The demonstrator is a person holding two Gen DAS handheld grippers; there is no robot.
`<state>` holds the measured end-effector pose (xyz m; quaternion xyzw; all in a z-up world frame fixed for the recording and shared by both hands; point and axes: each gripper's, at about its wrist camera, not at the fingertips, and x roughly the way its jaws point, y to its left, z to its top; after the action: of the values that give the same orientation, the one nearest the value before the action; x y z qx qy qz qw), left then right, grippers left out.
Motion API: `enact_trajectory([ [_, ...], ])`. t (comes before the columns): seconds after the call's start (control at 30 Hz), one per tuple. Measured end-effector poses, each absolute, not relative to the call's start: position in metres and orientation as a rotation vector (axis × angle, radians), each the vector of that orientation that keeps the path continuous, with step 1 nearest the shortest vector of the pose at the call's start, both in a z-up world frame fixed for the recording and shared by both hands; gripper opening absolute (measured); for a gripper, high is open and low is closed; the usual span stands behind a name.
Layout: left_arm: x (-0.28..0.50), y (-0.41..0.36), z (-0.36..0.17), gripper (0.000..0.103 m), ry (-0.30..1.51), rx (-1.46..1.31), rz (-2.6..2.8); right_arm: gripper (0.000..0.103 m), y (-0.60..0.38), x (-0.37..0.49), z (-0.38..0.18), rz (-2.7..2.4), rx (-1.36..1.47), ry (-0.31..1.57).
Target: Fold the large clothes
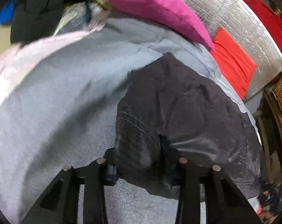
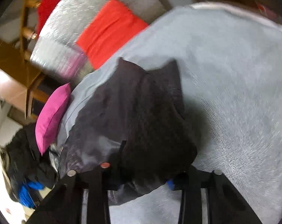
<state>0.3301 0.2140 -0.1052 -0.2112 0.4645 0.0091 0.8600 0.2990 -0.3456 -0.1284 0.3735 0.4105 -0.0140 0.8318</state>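
The dark garment [image 1: 178,108] lies bunched on the grey bedcover [image 1: 57,102], and both grippers have hold of it: the left gripper [image 1: 141,160] is clenched on a thick fold of its near edge, cloth filling the gap between the fingers, and the right gripper [image 2: 141,175] is clamped on another bunch of the same dark cloth, a flap hanging below the jaws. Out from there, the grey cover spreads wide across the bed, a pale pink edge [image 1: 14,59] showing along its far side. A magenta pillow [image 1: 154,5] rests just beyond the garment, a red cushion [image 1: 232,61] beside it, both against a silvery quilted surface [image 1: 240,24]. Further off, a heap of black clothing [image 2: 29,158] with something blue [image 2: 27,196] in it, a wicker piece [image 1: 281,93] at the bed's side, and wooden furniture [image 2: 27,18] behind, all motion-blurred
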Motion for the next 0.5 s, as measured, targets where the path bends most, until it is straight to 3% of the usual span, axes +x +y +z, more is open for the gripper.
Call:
enact_trajectory([
  [0.13, 0.314, 0.222, -0.083, 0.034, 0.927, -0.401, 0.008, 0.031, -0.328, 0.281, -0.091, 0.007, 0.709, 0.829],
  [0.2, 0.309, 0.229, -0.089, 0.041, 0.939, -0.399, -0.014, 0.033, -0.325, 0.267, -0.098, -0.004, 0.730, 0.847],
  [0.27, 0.315, 0.234, -0.108, 0.054, 1.006, -0.397, -0.007, 0.049, -0.327, 0.260, -0.130, -0.050, 0.747, 0.926],
  [0.3, 0.315, 0.240, -0.118, 0.064, 1.029, -0.421, -0.004, 0.068, -0.334, 0.258, -0.145, -0.061, 0.802, 0.945],
  [0.33, 0.316, 0.244, -0.120, 0.068, 1.023, -0.446, -0.007, 0.075, -0.345, 0.250, -0.159, -0.066, 0.895, 0.940],
  [0.5, 0.308, 0.275, -0.103, 0.079, 0.958, -0.463, -0.050, 0.079, -0.370, 0.239, -0.139, -0.024, 0.899, 0.856],
])
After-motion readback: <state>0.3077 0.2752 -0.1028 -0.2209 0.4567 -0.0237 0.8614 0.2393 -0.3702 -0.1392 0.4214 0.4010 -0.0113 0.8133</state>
